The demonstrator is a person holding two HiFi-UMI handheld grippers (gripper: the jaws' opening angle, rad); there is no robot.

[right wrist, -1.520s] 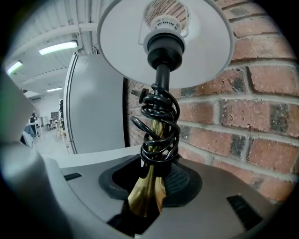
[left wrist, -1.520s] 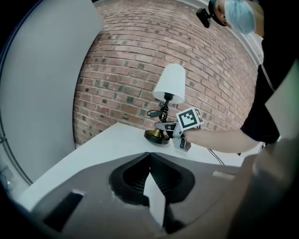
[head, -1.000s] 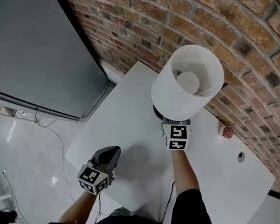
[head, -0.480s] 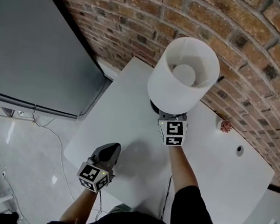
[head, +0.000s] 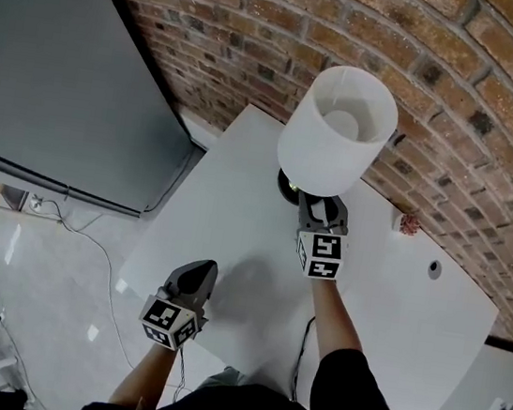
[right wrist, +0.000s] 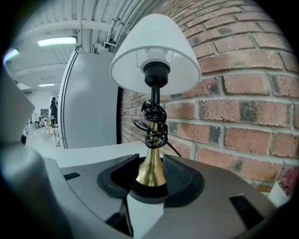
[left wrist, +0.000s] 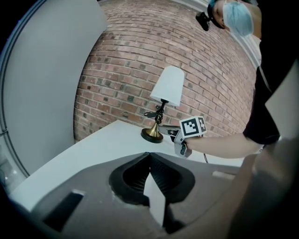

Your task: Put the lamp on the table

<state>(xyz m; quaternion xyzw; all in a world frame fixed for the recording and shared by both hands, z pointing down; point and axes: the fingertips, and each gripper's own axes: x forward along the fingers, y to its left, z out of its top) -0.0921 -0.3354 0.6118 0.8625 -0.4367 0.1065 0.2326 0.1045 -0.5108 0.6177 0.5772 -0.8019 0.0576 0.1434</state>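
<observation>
Lamp: flared brass stem, white shade

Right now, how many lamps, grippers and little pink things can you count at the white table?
Lamp: 1
Grippers: 2, the left gripper shut, the right gripper with jaws that have just been opening, the lamp's stem between them
Little pink thing: 1
Total: 4

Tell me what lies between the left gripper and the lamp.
Only bare table lies between the left gripper and the lamp, as the head view shows.
</observation>
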